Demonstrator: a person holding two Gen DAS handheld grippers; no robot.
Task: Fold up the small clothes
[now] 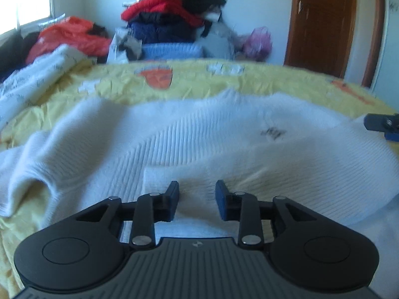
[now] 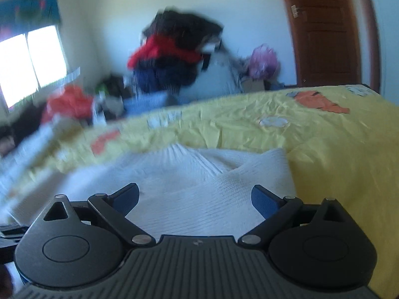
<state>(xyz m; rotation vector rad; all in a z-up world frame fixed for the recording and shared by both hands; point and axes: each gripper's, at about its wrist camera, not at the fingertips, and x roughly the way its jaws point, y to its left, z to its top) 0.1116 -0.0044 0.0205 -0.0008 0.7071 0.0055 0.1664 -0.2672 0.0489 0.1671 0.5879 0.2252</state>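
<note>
Left wrist view: white sweater (image 1: 199,134) spread on the yellow bed (image 1: 119,87), left gripper (image 1: 197,200) jaws partly open over its hem, holding nothing. Right gripper (image 2: 195,199) jaws wide open, empty too.

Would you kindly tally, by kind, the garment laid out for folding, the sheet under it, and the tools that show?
White knit garment: 1
Yellow bedsheet: 1
Tools: 2, the left tool partly open, the right tool wide open
Total: 4
</note>
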